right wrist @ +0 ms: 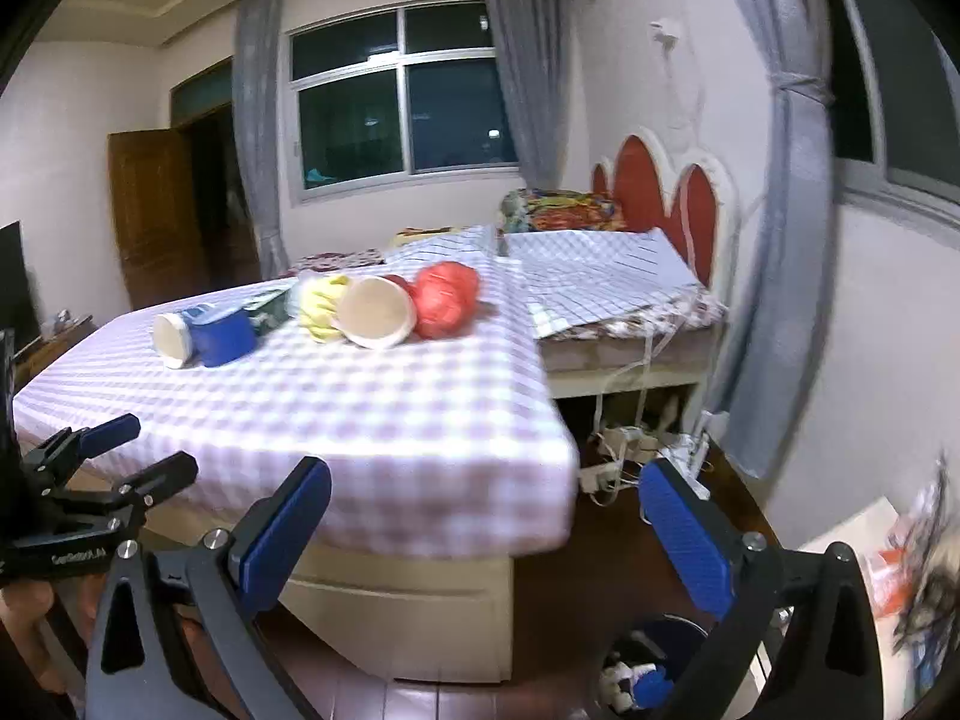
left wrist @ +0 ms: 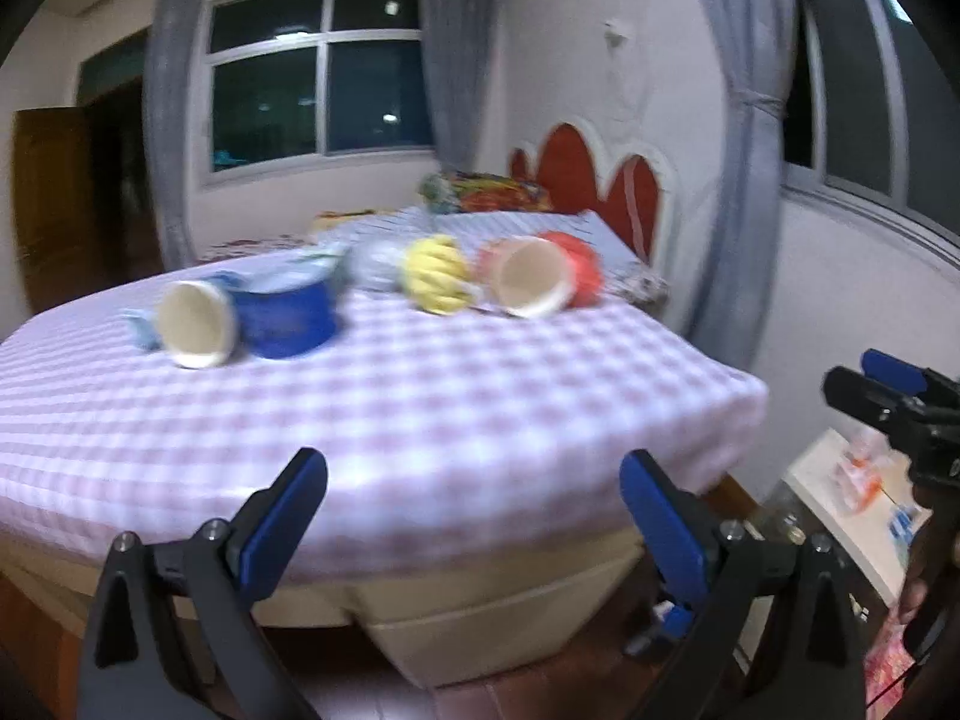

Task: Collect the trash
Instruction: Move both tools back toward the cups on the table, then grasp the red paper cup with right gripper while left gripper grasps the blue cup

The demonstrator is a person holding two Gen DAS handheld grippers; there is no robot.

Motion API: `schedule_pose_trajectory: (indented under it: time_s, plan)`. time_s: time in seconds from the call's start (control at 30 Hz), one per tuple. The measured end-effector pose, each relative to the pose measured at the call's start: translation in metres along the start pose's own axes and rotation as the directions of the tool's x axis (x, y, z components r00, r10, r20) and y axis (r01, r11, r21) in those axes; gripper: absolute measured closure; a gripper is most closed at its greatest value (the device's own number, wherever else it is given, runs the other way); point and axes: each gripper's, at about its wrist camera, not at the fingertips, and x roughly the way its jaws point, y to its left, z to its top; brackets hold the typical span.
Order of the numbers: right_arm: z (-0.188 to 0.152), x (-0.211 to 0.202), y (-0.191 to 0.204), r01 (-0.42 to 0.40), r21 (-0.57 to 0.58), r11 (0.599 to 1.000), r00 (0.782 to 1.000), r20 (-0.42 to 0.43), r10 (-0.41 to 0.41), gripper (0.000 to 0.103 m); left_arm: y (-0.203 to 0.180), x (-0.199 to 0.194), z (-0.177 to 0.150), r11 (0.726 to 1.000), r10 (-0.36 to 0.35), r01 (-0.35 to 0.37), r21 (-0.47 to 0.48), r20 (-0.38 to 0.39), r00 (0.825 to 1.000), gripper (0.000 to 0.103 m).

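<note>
A bedroom at night, seen from two wrist cameras aimed at a bed (right wrist: 390,420) covered in a pink-and-white checked sheet. The trash lies in a loose row across the far part of the bed, at about 12 o'clock from both tongs. From the left it reads: a tipped paper cup (left wrist: 197,324), a blue tub (left wrist: 288,321) touching it, some blurred silvery wrapping, a crumpled yellow piece (left wrist: 435,275), a second tipped paper cup (left wrist: 531,285) and a red crumpled ball (right wrist: 445,299) beside it.

The left tongs (left wrist: 474,516) are spread wide and empty, hovering over the near edge of the bed. The right tongs (right wrist: 486,522) are likewise spread wide and empty, over the bed's near corner.

A small bin (right wrist: 654,660) stands on the floor at about 5 o'clock in the right view, with a few items already inside.

Judging by this, collecting has barely begun: every piece on the bed remains to be picked up.
</note>
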Motion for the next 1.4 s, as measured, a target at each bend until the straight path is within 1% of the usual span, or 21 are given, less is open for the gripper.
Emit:
schedule_pose_trajectory:
  time_s: [0.07,0.17,0.2,0.37,0.43,0.57,0.7,0.83,0.9,0.93,1.0,1.13,1.23,1.4]
  plan:
    - [0.011,0.01,0.016,-0.017,-0.023,1.0,1.0,-0.004,0.017,0.0,0.021,-0.001,0.007,1.0,0.016,-0.016,-0.02,-0.003,1.0,0.005]
    - [0.027,0.024,0.036,-0.022,-0.064,0.998,1.0,-0.007,0.021,0.0,0.049,0.004,0.022,0.999,0.036,-0.036,-0.036,-0.01,0.999,0.005]
    - [0.033,0.029,0.042,-0.025,-0.073,0.997,1.0,-0.008,0.025,0.0,0.056,0.008,0.028,0.998,0.045,-0.045,-0.035,-0.014,0.999,0.005]
    - [0.061,0.058,0.06,-0.037,-0.1,0.994,0.999,-0.012,0.036,0.0,0.081,0.016,0.046,0.995,0.073,-0.071,-0.067,0.018,0.997,0.007]
    - [0.068,0.067,0.062,-0.029,-0.11,0.993,1.0,-0.013,0.027,0.001,0.092,0.024,0.05,0.994,0.07,-0.069,-0.09,0.008,0.998,0.008]
    - [0.078,0.09,0.066,-0.04,-0.112,0.993,0.999,-0.042,0.035,0.012,0.104,0.039,0.051,0.992,0.055,-0.057,-0.116,-0.021,0.998,0.01]
    - [0.081,0.112,0.066,-0.044,-0.108,0.993,0.997,-0.068,0.037,0.016,0.109,0.056,0.056,0.99,0.027,-0.034,-0.136,-0.054,0.998,0.013]
    - [0.083,0.131,0.062,-0.047,-0.099,0.994,0.995,-0.096,0.037,0.02,0.11,0.069,0.066,0.993,0.03,-0.039,-0.113,-0.079,0.996,0.013]
    - [0.085,0.142,0.06,-0.051,-0.099,0.994,0.993,-0.114,0.04,0.024,0.109,0.077,0.07,0.993,0.033,-0.043,-0.106,-0.092,0.995,0.013]
    - [0.086,0.146,0.06,-0.051,-0.1,0.994,0.992,-0.12,0.038,0.026,0.109,0.082,0.072,0.993,0.034,-0.045,-0.105,-0.107,0.994,0.013]
    - [0.088,0.158,0.058,-0.057,-0.1,0.993,0.989,-0.14,0.042,0.033,0.111,0.092,0.075,0.993,0.033,-0.048,-0.11,-0.132,0.991,0.013]
    - [0.095,0.178,0.057,-0.061,-0.108,0.992,0.985,-0.165,0.043,0.036,0.115,0.103,0.078,0.992,0.044,-0.062,-0.114,-0.155,0.987,0.014]
    - [0.098,0.193,0.058,-0.063,-0.118,0.991,0.982,-0.187,0.04,0.042,0.118,0.11,0.081,0.99,0.05,-0.071,-0.118,-0.168,0.984,0.014]
    - [0.099,0.217,0.061,-0.069,-0.142,0.988,0.974,-0.222,0.036,0.059,0.123,0.121,0.086,0.989,0.058,-0.081,-0.125,-0.181,0.982,0.015]
